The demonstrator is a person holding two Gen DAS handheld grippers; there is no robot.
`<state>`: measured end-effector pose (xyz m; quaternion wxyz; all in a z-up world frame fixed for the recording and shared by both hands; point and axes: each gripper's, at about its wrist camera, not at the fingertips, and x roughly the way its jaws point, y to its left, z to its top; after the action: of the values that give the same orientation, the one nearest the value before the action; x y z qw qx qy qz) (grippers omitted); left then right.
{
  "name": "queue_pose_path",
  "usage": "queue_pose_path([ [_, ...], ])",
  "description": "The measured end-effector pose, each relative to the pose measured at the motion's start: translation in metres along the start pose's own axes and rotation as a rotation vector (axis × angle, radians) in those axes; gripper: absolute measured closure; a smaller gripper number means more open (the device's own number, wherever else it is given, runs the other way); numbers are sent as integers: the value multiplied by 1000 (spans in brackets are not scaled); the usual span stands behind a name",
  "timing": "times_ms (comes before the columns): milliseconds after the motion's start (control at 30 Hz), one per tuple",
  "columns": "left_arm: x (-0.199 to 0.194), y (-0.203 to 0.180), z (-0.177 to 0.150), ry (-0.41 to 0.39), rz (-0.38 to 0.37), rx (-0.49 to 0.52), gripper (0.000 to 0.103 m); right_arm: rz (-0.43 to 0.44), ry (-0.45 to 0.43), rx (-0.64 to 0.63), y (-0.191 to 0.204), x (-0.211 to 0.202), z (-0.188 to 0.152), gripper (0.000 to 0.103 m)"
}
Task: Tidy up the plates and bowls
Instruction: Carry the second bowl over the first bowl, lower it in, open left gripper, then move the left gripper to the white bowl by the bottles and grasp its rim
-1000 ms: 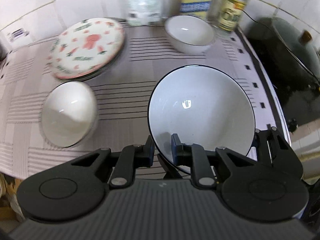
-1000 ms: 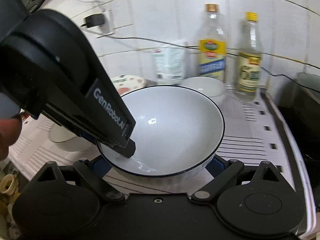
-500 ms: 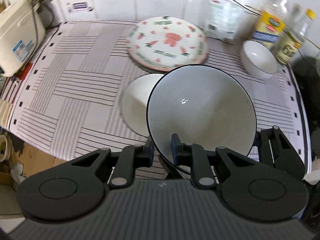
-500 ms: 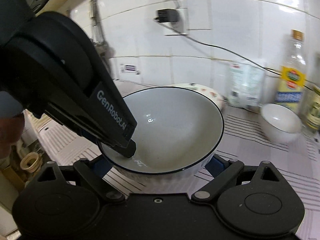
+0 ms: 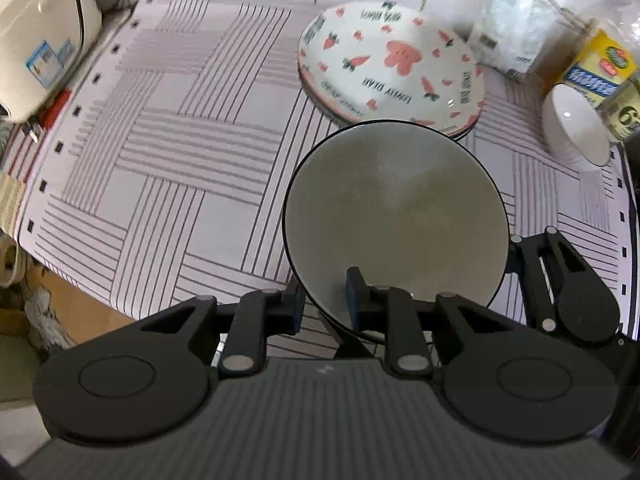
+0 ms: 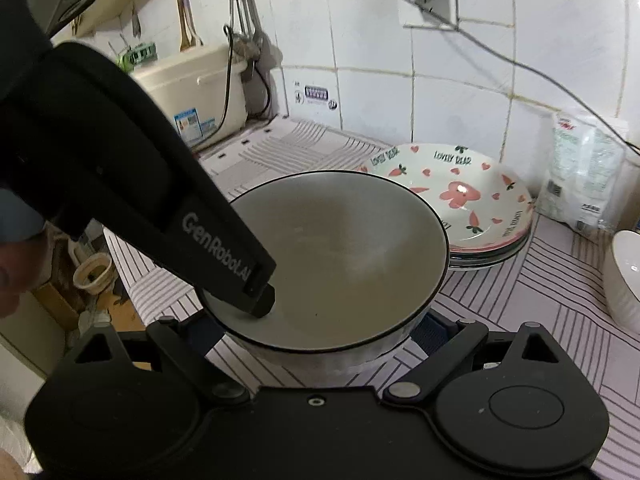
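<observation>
While the large black-rimmed bowl [image 5: 394,216] fills the middle of the left wrist view, the left gripper [image 5: 325,298] pinches its near rim, one finger inside the bowl and one outside. Its jaws have just been opening a little, with the rim between them. The bowl hangs over the near part of the striped cloth [image 5: 160,168]. What lies directly beneath it is hidden. Behind it, the patterned plates [image 5: 392,64] already sit in a stack near the tiled wall, so that part of the job looks done. A small white bowl [image 5: 576,128] stands well apart on the right, beside the bottles [image 5: 600,76], and seems yet to be gathered in.

From the right wrist view, the right gripper [image 6: 316,336] is spread wide around the body of the same bowl, its pads against the two sides, so both tools carry it together. The left gripper's finger reaches down inside the near wall. The bowl sits just in front of the plate stack, apart from it, and whether its base touches the cloth cannot be told. Judging by this, the task is midway: plates are sorted, this bowl needs setting down, and the small white bowl at the right edge remains to be joined with it.
</observation>
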<state>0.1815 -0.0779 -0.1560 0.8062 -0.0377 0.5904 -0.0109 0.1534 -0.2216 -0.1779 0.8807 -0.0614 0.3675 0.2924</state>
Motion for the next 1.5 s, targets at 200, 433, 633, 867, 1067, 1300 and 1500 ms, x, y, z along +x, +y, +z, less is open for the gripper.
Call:
queue_pose_path([
  [200, 16, 5, 10, 61, 7, -14, 81, 3, 56, -8, -2, 13, 5, 5],
  [433, 28, 8, 16, 82, 15, -24, 81, -64, 129, -82, 8, 25, 13, 6],
  [633, 31, 14, 20, 104, -16, -47, 81, -115, 217, -118, 15, 31, 26, 6],
  [867, 33, 10, 17, 94, -18, -30, 80, -119, 258, -144, 9, 27, 26, 5],
  [1067, 33, 8, 15, 75, -12, -29, 80, -122, 218, -201, 4, 22, 15, 3],
  [1300, 5, 5, 9, -13, -7, -40, 67, -114, 124, -153, -11, -6, -5, 3],
  [1500, -27, -14, 4, -81, -49, 14, 66, -138, -10, -36, -39, -55, -27, 3],
])
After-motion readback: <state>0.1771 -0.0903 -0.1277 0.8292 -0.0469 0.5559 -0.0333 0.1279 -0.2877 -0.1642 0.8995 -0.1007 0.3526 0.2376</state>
